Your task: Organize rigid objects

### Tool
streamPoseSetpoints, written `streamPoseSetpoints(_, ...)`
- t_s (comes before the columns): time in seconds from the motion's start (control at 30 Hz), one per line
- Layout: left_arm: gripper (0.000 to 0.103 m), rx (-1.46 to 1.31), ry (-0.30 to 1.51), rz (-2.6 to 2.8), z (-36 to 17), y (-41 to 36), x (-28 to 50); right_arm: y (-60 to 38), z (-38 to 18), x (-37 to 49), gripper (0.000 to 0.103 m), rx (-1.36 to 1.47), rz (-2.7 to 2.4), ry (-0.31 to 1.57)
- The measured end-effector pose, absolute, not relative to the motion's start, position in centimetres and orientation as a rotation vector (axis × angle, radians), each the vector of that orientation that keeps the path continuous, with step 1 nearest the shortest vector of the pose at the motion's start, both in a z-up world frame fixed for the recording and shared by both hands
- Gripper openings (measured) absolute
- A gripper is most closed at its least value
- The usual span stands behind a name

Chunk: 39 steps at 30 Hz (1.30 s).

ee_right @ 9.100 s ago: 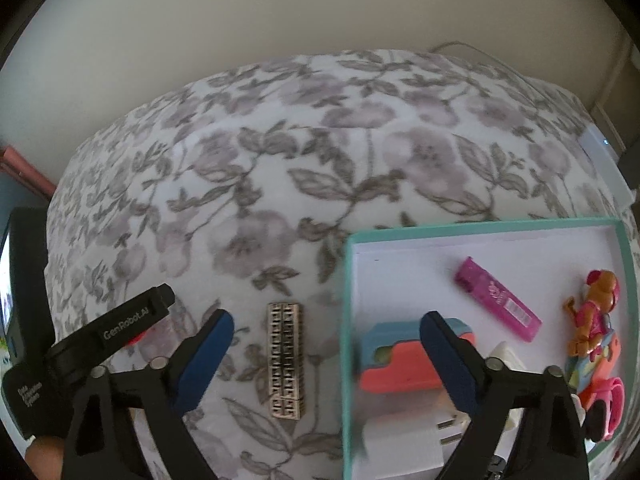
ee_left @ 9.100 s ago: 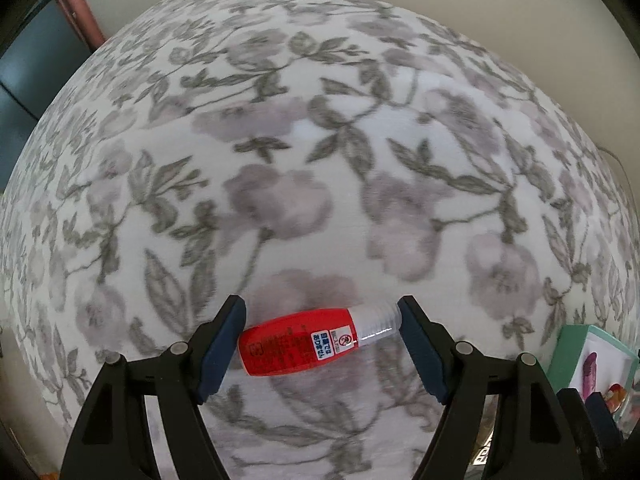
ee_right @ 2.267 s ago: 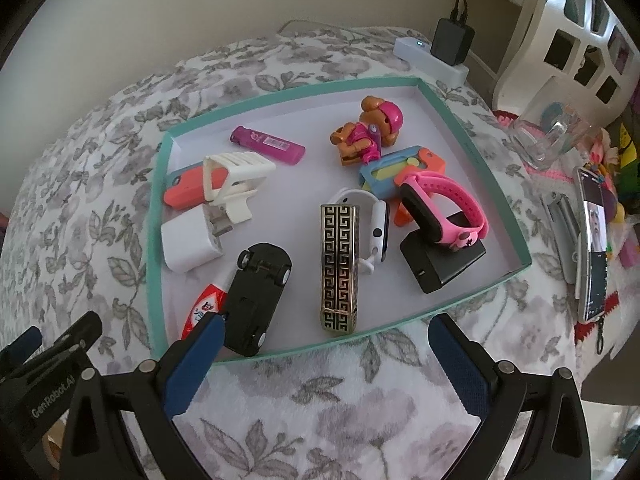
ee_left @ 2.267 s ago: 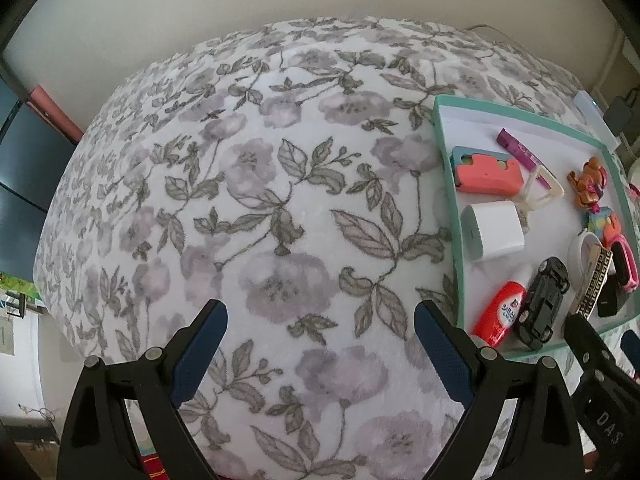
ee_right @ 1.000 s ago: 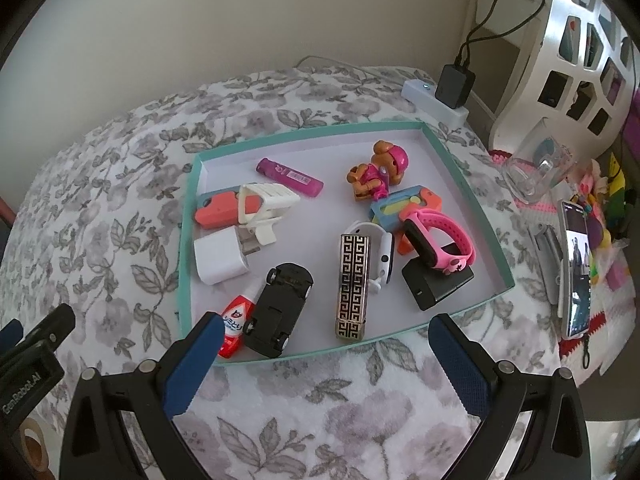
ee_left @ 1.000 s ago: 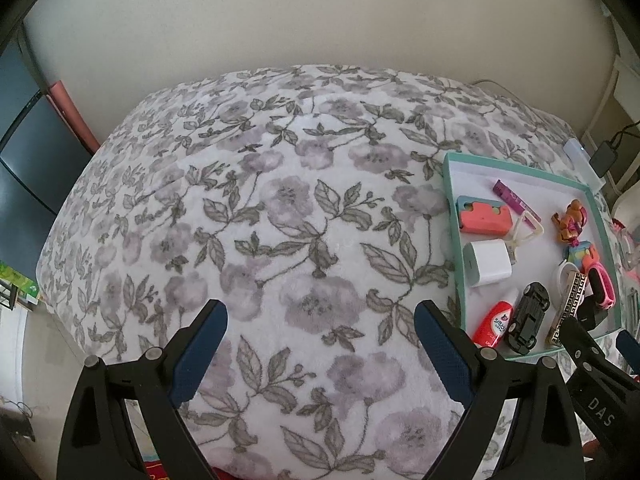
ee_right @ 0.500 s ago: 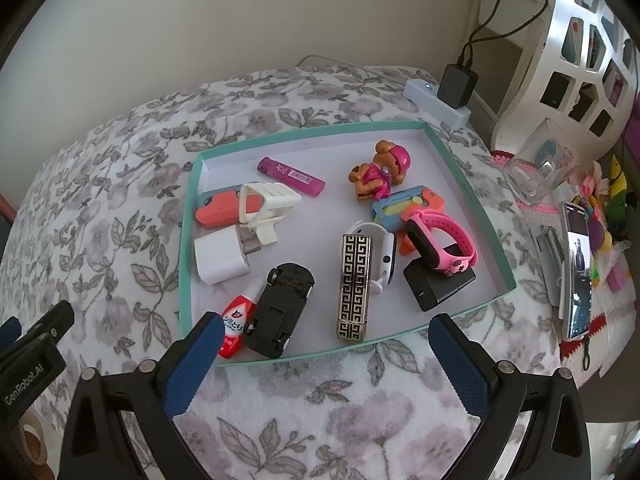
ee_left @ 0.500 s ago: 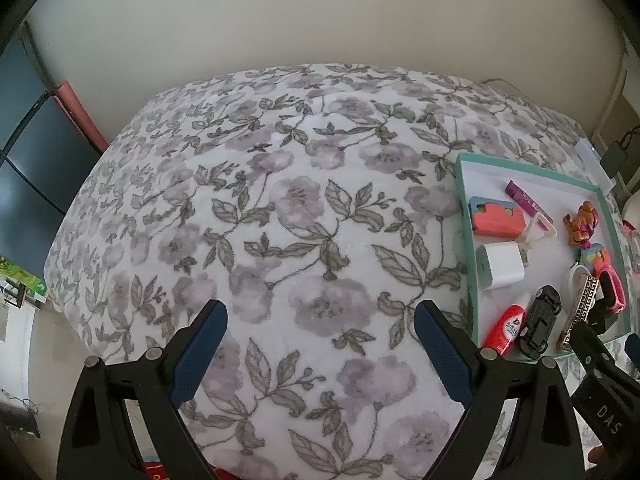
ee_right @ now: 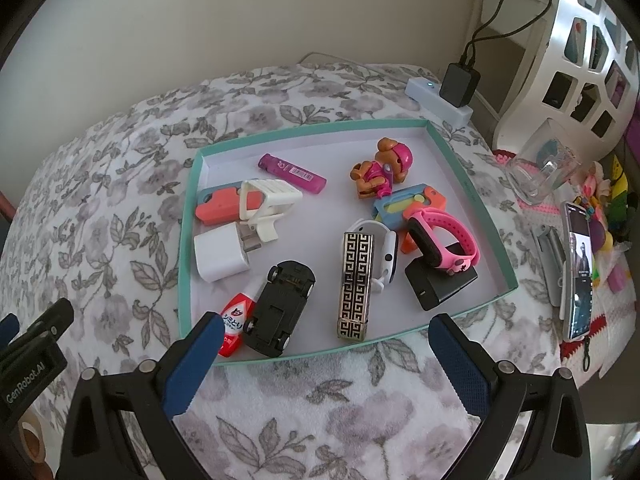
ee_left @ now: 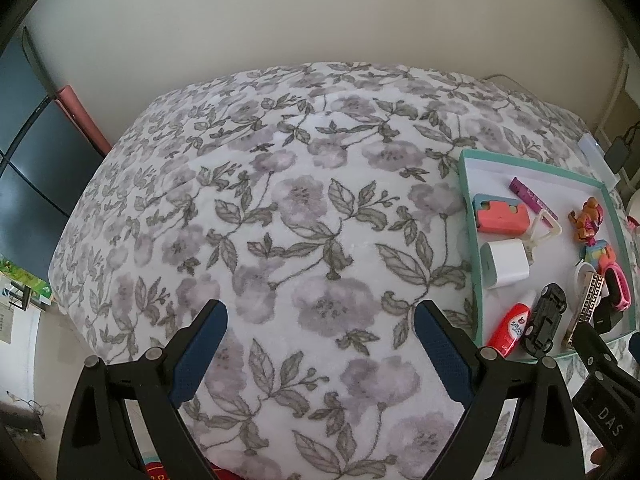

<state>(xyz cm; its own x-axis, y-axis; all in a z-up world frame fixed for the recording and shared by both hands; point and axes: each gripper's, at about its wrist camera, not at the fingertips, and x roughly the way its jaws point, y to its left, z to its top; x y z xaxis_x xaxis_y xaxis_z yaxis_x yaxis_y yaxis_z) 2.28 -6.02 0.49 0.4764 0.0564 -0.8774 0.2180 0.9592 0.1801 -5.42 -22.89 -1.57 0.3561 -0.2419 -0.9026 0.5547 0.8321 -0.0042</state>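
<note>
i read "genrobot.ai" on the left gripper [ee_right: 34,364] body, "das" on the right gripper [ee_left: 608,420] body.

A floral blanket [ee_left: 312,240] carries a teal tray [ee_right: 185,240] and power strip [ee_right: 436,98].

A shallow teal-rimmed tray [ee_right: 454,160] lies flat on the flowered bedspread and holds everything. Near its front edge a red bottle [ee_right: 234,322] lies on its side, touching an upturned black toy car [ee_right: 280,308]. Beside that lies a gold-and-black patterned bar [ee_right: 355,284], then a pink watch [ee_right: 444,242] on a black block [ee_right: 440,284]. Further back lie a white charger [ee_right: 220,256], a white clip [ee_right: 266,204], an orange case [ee_right: 218,206], a magenta lighter [ee_right: 292,172] and a toy dog [ee_right: 382,168].
</note>
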Motion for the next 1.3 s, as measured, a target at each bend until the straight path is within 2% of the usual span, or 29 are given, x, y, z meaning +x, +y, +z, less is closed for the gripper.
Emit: streamPoseSetpoints(1.3,0.095,0.301,1.069,-0.100,0.45,-5.65,2.45,-22.79,-1.81,-5.28,0.103,0.322,-0.524,1.103)
